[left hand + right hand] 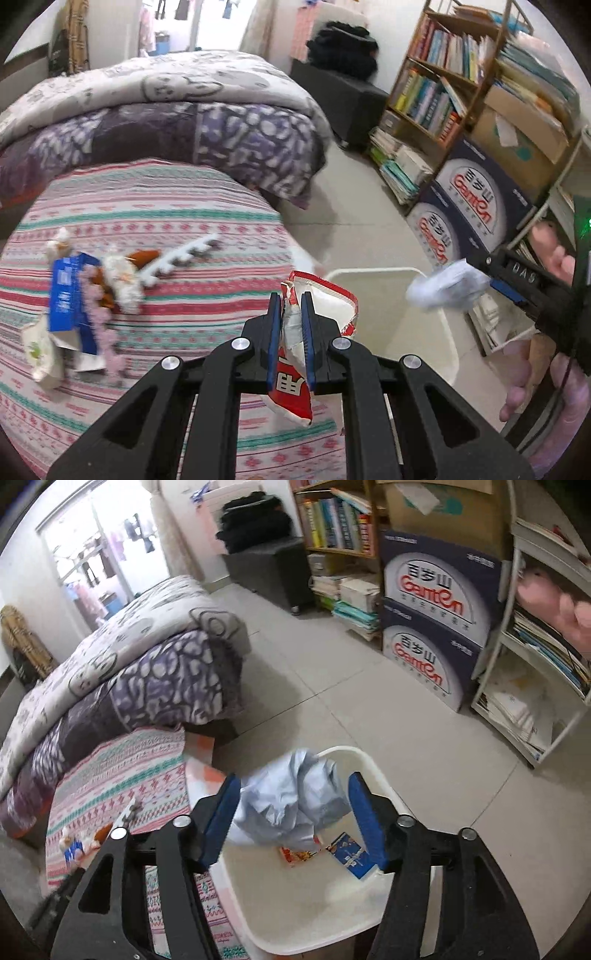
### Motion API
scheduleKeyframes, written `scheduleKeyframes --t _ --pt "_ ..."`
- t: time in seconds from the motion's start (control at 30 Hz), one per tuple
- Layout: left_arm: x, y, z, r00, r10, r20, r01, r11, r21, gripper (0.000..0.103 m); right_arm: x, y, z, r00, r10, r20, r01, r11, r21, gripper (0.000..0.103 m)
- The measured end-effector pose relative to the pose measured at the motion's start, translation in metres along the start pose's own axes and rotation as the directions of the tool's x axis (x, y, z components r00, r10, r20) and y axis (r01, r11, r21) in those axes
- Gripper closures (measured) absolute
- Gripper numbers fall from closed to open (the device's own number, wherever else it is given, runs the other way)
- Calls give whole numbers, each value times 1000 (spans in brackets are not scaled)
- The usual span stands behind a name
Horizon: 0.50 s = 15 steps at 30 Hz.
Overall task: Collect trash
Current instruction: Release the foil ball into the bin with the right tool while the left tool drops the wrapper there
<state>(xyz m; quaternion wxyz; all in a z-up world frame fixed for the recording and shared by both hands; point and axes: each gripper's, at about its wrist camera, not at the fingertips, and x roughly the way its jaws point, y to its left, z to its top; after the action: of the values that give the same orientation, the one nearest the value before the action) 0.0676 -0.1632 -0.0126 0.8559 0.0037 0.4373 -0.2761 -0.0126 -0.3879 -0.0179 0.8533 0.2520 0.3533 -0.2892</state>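
Observation:
My left gripper (291, 301) is shut on a red and white snack wrapper (295, 391), held above the striped bedsheet next to the white trash bin (448, 332). My right gripper (293, 786) has its jaws spread wide above the bin (236, 897); a crumpled pale blue plastic bag (291, 797) sits between the fingers, seemingly loose. In the left wrist view the right gripper (491, 275) and the bag (445, 290) hang over the bin. Two small packets (345, 853) lie on the bin floor. More trash (74, 291) lies on the sheet: a blue carton, wrappers, a white comb-like piece (177, 260).
A folded purple and grey quilt (166, 122) lies on the bed beyond the sheet. Bookshelves (436, 81) and stacked Ganten boxes (432, 624) line the right wall. A white rack (535, 686) stands near the bin. Tiled floor (351, 701) lies between.

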Motion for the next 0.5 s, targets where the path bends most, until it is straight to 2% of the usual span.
scheduleKeyframes --t 0.2,0.37,0.4,0.43,0.5 --pt "23 -38 -3 998 -42 -38 43 999 27 90 -6 -27 13 1000 1 17 -3 995 99 25" --pt "36 -59 -1 994 -86 -62 88 996 20 85 -8 -46 20 1000 7 28 -13 982 186 23" --pt "39 -62 0 993 -96 -69 97 995 14 74 -9 -49 21 999 8 31 -15 978 206 23" --pt "40 -63 0 992 -103 -74 104 995 9 59 -10 -51 21 999 9 33 -16 976 217 23" --pt "41 -63 -1 993 -97 -68 98 995 4 48 -10 -51 22 999 13 34 -21 974 227 22"
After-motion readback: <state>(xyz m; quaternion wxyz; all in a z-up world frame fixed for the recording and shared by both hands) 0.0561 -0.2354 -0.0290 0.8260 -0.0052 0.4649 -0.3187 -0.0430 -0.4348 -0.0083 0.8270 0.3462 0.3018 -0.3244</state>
